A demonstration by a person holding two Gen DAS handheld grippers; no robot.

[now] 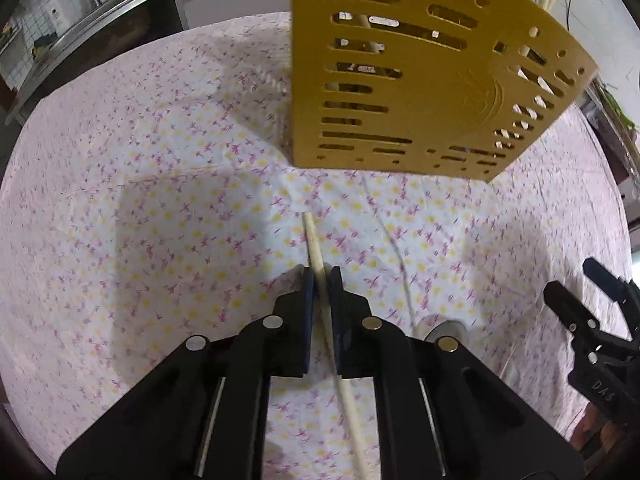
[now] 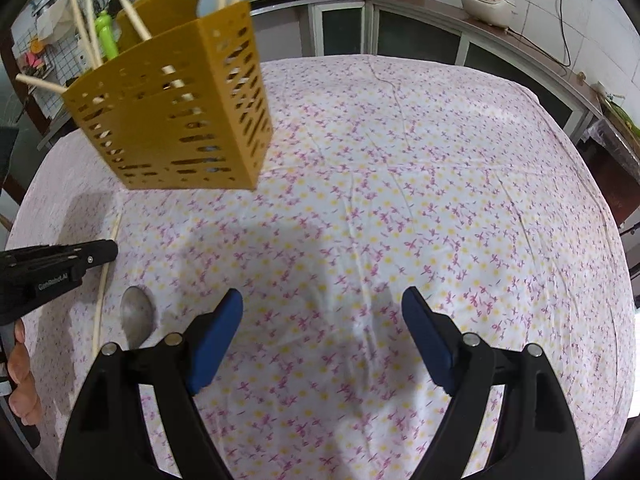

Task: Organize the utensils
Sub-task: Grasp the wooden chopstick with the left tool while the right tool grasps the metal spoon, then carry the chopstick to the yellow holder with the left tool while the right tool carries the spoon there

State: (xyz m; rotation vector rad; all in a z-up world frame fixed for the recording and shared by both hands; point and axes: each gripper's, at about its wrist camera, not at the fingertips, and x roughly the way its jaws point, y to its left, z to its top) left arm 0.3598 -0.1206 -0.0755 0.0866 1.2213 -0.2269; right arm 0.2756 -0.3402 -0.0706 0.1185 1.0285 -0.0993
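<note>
My left gripper (image 1: pixel 322 276) is shut on a pale wooden chopstick (image 1: pixel 314 240), which runs between the pads and sticks out ahead over the floral tablecloth (image 1: pixel 160 200). In the right wrist view that gripper (image 2: pixel 108 250) reaches in from the left, with the chopstick (image 2: pixel 102 292) under its tip. A yellow slotted utensil holder (image 1: pixel 420 80) (image 2: pixel 180 112) stands beyond it and holds several chopsticks (image 2: pixel 86 32). A metal spoon (image 2: pixel 138 314) (image 1: pixel 444 330) lies on the cloth beside the held chopstick. My right gripper (image 2: pixel 322 296) (image 1: pixel 570 276) stands open over bare cloth, with nothing between its fingers.
The table is covered by the floral cloth (image 2: pixel 400 200). A person's hand (image 2: pixel 20 376) holds the left gripper at the left edge. Behind the table runs a kitchen counter (image 2: pixel 420 4) with a white rice cooker (image 2: pixel 486 0), a stove and dishes.
</note>
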